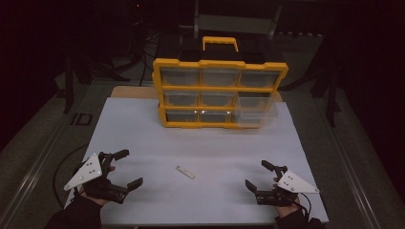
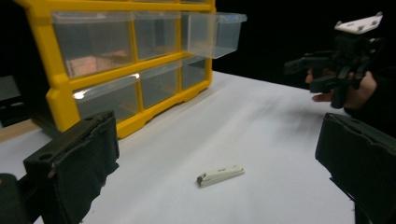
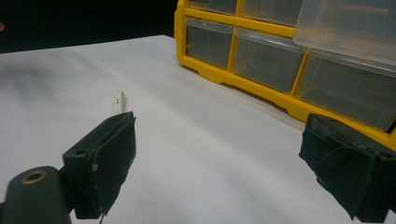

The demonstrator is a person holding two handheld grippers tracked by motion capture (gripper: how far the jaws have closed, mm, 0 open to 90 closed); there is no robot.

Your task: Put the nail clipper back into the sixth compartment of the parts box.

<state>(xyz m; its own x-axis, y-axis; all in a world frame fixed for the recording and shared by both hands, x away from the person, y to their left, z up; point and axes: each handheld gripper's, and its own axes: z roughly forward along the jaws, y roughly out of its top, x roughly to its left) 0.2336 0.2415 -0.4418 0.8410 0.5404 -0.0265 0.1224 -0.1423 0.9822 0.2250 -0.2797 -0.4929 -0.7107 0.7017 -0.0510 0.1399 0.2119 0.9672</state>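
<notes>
A small white nail clipper [image 1: 185, 172] lies flat on the white table top [image 1: 143, 129], between the two grippers and apart from both. The left gripper [image 1: 128, 169] sits at the near left of the table with its black jaws spread wide, nothing between them; in the left gripper view the clipper [image 2: 220, 175] lies ahead of the jaws, nearer the left-hand pad than the right-hand one, its length roughly crosswise to them. The right gripper [image 1: 260, 174] rests at the near right, jaws likewise spread and empty; in its own view the clipper [image 3: 118, 103] shows just beyond the tip of the left-hand pad, pointing away.

Well beyond both sets of jaws stands a yellow plastic organiser cabinet with clear drawers and a yellow carry handle [image 1: 218, 88]. One clear drawer at the right of its middle row [image 1: 255, 107] is pulled out, jutting forward from the frame; the others sit flush. From the left gripper view the right gripper [image 2: 322, 74] shows far ahead, held in a hand [image 2: 355, 93].
</notes>
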